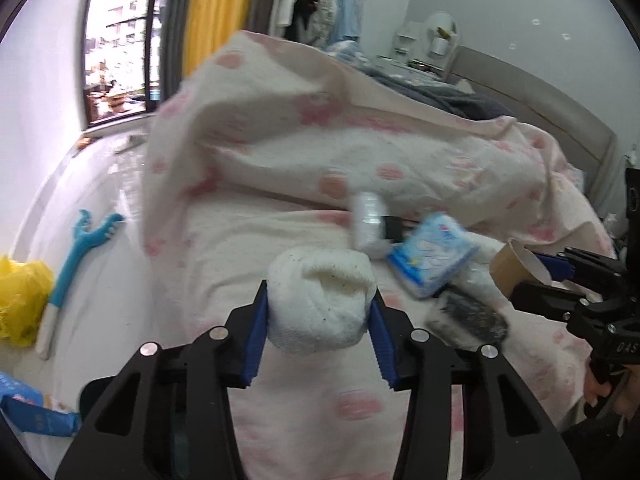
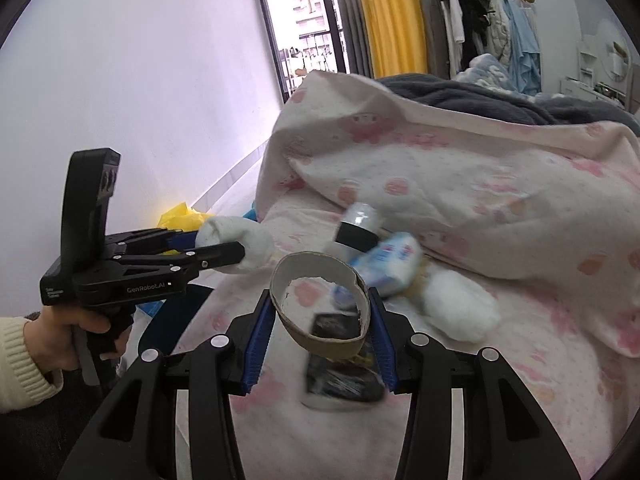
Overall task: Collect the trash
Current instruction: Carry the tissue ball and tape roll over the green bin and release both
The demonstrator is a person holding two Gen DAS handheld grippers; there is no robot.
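Blue pads of the left gripper [image 1: 318,326] sit nearest the lens, part-closed and pressed on both sides of a white balled sock [image 1: 322,302], which is lifted off the bed; the right wrist view shows the same sock [image 2: 236,246] held out past the bed's edge, w/ the person's hand [image 2: 78,334] on the grip below. The right gripper [image 2: 320,332] is likewise part-closed, pads squeezing a brown cardboard tube [image 2: 320,308] (torn at the rim, squashed a bit oval), also clear of the covers.

So two pieces are picked up but neither is binned yet, as far as I can judge. Taking the cardboard tube as landmark, in the right wrist view: just beyond it lies a blue-and-white tissue pack [image 2: 390,266], and behind that a clear bottle w/ a dark band [image 2: 358,228], blurred. To the tube's right, near it, rests a second white sock ball [image 2: 460,306]. Directly under and nearer than the tube is a dark wrapper or pouch [image 2: 342,384] (too blurred to name). All four lie on the pink-flowered bedding [image 2: 500,208].

Well off to the tube's left, past the bed's edge, a yellow bag [image 2: 180,216] sits on the floor; it's prob. where the trash goes, though I can't be sure. Beside it in the left wrist view lies a blue long-handled tool [image 1: 80,248].

Est.: early-to-mid. Still to do: drop both held pieces, then fetch bottle, pack and wrapper.
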